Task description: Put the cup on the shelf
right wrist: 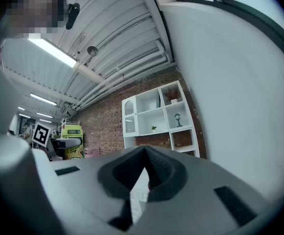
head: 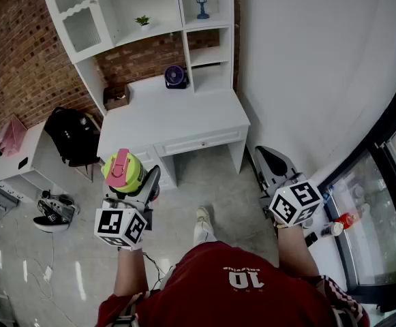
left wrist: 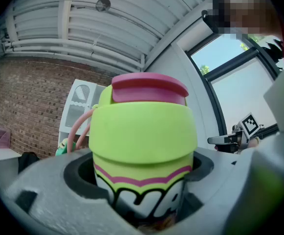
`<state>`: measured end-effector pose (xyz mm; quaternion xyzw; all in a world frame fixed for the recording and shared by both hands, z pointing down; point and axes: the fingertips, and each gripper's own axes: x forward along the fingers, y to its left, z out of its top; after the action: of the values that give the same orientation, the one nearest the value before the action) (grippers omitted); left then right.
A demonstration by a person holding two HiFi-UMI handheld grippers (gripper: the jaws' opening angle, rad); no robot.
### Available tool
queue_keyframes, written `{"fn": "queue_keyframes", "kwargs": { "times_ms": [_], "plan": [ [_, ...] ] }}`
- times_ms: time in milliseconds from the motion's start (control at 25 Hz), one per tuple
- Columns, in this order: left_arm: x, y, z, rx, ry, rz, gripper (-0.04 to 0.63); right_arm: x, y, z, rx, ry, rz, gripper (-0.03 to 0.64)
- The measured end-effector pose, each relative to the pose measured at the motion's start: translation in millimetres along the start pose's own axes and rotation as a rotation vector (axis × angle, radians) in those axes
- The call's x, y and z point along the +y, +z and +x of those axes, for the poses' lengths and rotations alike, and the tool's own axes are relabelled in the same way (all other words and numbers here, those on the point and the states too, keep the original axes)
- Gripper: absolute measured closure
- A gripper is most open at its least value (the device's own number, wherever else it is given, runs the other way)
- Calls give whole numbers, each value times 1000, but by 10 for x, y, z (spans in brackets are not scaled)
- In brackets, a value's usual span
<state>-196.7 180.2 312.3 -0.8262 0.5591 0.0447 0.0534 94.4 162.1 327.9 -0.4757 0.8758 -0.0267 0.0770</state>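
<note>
Wide-set jaws of the left gripper [head: 135, 182] clamp a glossy lime-green plastic cup [left wrist: 142, 131] with a pink lid; the right gripper [right wrist: 144, 153] has its matte grey jaws closed, empty.

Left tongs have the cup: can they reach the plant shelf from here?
Probably not yet. The left tongs grip the cup over the floor, short of the desk; the plant shelf stands at its far side. Nothing blocks the way.

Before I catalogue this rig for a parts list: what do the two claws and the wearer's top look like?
The left claw and right claw are grey with dark notched pads, each carrying a white cube of black square markers. The person wears a red jersey with white numerals.
</note>
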Motion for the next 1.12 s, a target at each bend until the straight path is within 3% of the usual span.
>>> {"fn": "queue_keyframes", "kwargs": {
  "times_ms": [560,800,1120],
  "plan": [
    [-252,117,107,-8,-68,42,163,-76,13,-128,-6,-20,-17,614],
    [-321,66,113,-9,-90,-6,163,41,-60,-182,16,30,-20,612],
    [-426,-32,-18,13,-93,23,163,134,-112,-212,25,56,-9,612]
  ]
}}
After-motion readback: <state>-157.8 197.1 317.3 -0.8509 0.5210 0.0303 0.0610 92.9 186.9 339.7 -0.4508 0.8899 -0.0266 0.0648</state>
